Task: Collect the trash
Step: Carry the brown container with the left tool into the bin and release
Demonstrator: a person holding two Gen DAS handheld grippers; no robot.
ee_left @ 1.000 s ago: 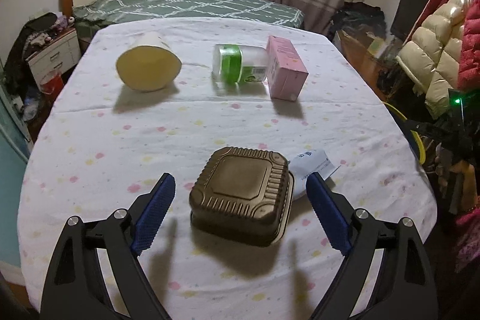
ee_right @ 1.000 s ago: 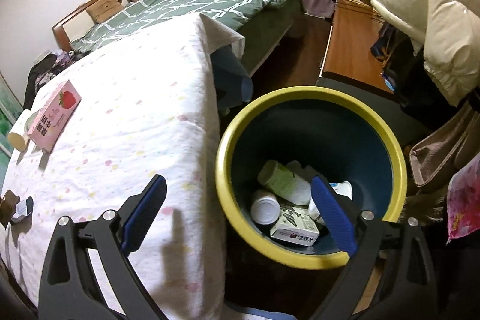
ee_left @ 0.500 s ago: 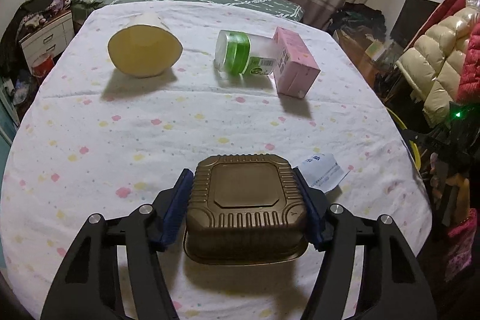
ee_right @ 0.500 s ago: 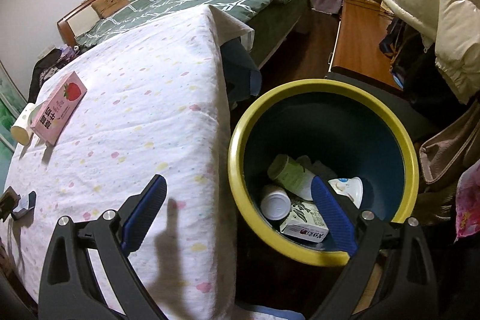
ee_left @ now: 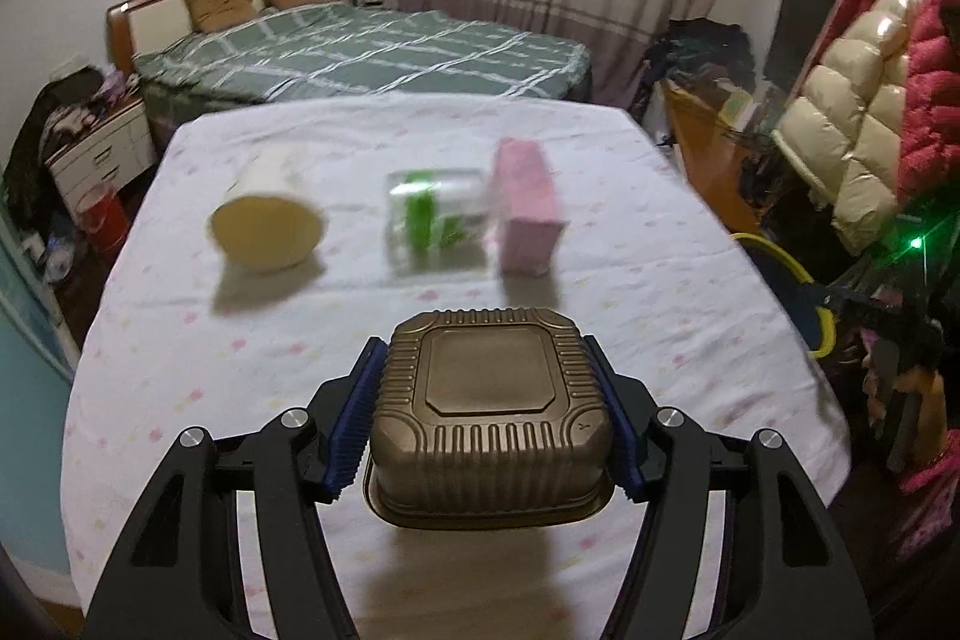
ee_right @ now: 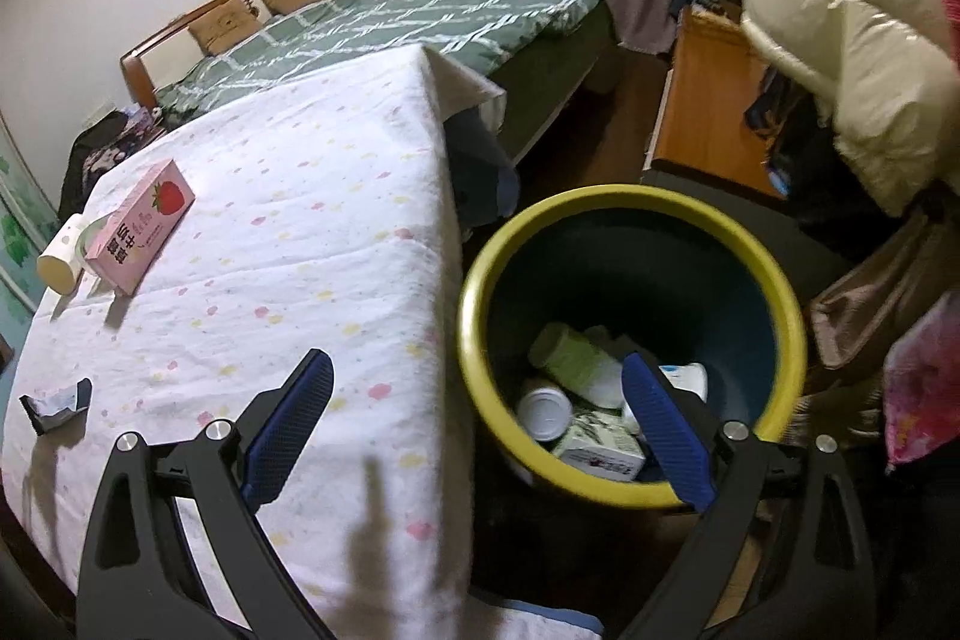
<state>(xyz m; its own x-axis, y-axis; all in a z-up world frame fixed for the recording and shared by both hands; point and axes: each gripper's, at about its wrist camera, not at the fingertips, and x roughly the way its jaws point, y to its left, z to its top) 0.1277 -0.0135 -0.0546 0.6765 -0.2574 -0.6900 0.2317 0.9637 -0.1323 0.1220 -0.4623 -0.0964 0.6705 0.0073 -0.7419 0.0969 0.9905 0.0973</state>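
Note:
A brown ribbed plastic container [ee_left: 489, 400] hangs upside down just above the table, casting a shadow below it. My left gripper [ee_left: 483, 355] is shut on it, its blue pads pressing both sides. On the white spotted tablecloth [ee_left: 180, 340] beyond lie a paper cup [ee_left: 267, 232], a green-labelled clear jar [ee_left: 432, 214] and a pink carton [ee_left: 528, 202]. My right gripper [ee_right: 474, 361] stands open and empty over the table edge and the yellow-rimmed bin [ee_right: 480, 280]. Bottles and a carton [ee_right: 576, 370] lie inside the bin.
A crumpled wrapper [ee_right: 57, 403] lies near the table's left edge in the right wrist view. A bed [ee_left: 360, 52] stands behind the table. Puffy coats [ee_left: 852, 130] and a wooden cabinet [ee_right: 702, 112] crowd the right side around the bin.
My left gripper closed on the brown container and lifted it off the table. The right gripper drifted slightly toward the table, staying open.

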